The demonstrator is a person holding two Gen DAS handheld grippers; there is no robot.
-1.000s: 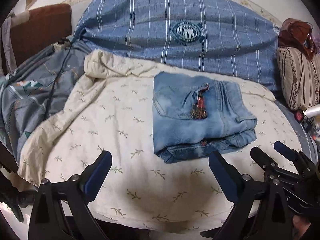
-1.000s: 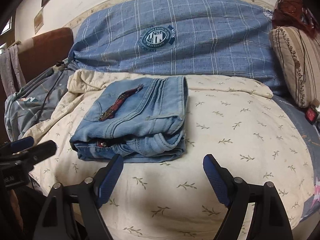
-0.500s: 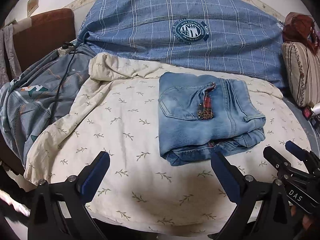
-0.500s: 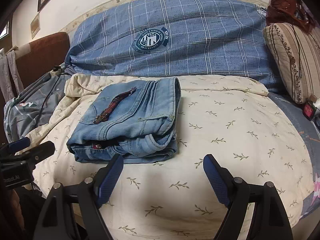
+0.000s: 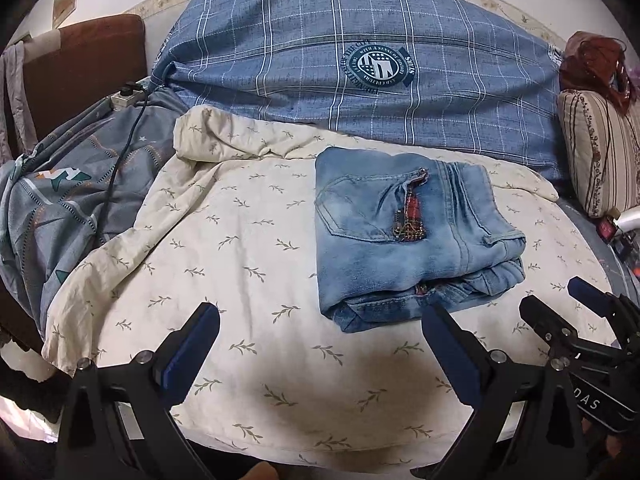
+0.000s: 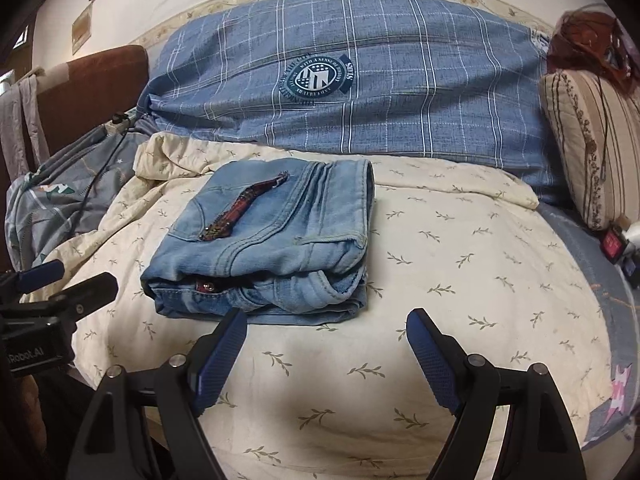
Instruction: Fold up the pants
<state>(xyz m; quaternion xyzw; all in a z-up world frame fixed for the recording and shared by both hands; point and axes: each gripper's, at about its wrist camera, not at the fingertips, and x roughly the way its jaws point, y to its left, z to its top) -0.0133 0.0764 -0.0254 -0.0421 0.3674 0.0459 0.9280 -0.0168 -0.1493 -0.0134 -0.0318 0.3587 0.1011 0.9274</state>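
Light blue jeans [image 5: 404, 232] [image 6: 272, 248] lie folded into a thick rectangle on the cream leaf-print bedspread [image 5: 248, 248] [image 6: 460, 264], back pocket and a red trim strip facing up. My left gripper [image 5: 320, 320] hovers in front of the bundle, open, nothing between its blue pads. My right gripper [image 6: 326, 320] stands open just short of the bundle's near edge, empty too. Each gripper shows at the side of the other's view: the right one [image 5: 560, 304] and the left one [image 6: 72, 276].
A large blue plaid pillow [image 5: 360, 64] [image 6: 352, 76] lies against the wall behind the jeans. A grey patterned blanket [image 5: 60, 200] with a black cable lies at the left, a striped cushion [image 5: 600, 156] [image 6: 588, 144] at the right. A brown headboard [image 5: 80, 64] stands far left.
Both views have shifted slightly, so the jeans sit a little lower and further right in the frames. The jeans lie as before and both grippers stay open.
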